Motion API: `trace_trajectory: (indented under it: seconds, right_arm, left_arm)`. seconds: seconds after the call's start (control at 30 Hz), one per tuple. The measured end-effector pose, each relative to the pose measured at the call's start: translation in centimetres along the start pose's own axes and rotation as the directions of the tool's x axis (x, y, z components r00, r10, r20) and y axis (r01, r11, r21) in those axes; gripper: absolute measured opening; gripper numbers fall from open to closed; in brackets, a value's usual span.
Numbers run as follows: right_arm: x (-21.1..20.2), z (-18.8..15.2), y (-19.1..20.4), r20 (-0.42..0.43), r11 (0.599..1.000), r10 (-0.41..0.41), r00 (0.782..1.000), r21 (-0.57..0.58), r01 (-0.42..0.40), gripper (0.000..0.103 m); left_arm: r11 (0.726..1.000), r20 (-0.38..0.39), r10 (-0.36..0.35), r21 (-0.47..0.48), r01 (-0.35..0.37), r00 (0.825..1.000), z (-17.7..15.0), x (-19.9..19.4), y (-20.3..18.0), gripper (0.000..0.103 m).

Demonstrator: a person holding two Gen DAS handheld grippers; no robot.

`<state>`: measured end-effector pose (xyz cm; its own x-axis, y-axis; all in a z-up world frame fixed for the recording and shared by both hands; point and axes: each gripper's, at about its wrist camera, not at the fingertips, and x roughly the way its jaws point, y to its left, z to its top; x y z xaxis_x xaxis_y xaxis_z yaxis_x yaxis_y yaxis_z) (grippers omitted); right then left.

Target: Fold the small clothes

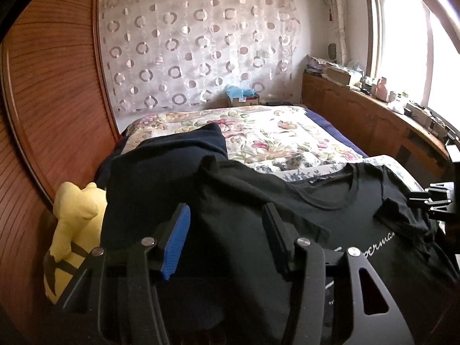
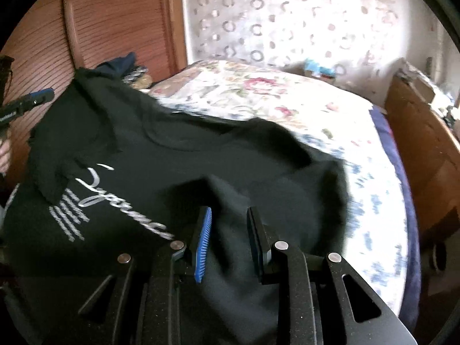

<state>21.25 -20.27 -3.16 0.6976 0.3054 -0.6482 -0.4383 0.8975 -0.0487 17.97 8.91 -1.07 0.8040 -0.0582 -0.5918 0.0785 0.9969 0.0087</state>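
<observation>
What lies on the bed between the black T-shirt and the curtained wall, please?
In the left wrist view, mostly bare floral bedspread lies between the black T-shirt and the curtained wall, with a box at the far end.

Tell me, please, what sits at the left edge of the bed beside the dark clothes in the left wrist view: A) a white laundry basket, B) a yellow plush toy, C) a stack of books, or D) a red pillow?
B: a yellow plush toy with dark straps sits against the wooden wardrobe, just left of the black T-shirt.
</observation>
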Motion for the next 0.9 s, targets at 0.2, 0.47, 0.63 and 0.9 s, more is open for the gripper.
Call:
trace_trajectory:
  seconds: [0.2,0.47,0.63,0.9]
  right_arm:
    - [1.4,-2.0,-2.7,-0.053,0.994,-0.047,0.998,0.095,0.051,0.026]
    - [1.8,-2.3,-2.0,-0.035,0.996,-0.062,0.997,0.067,0.064,0.027]
    - [1.3,-2.7,-3.2,-0.029,0.995,-0.031,0.999,0.091,0.033,0.029]
    - [1.2,-2.5,-2.9,-0.033,0.997,-0.046,0.998,0.065,0.048,0.034]
  left_arm:
    - [1.000,-0.031,0.015,-0.024,-0.015,0.999,1.4,1.8,1.1,0.050]
    - [0.999,-0.063,0.016,-0.047,-0.019,0.998,2.2,3.4,1.7,0.038]
    - [0.998,-0.103,0.030,-0.045,-0.035,0.994,2.1,4.5,1.9,0.035]
    - [0.998,-0.127,0.034,-0.045,-0.040,0.991,2.2,5.3,2.1,0.035]
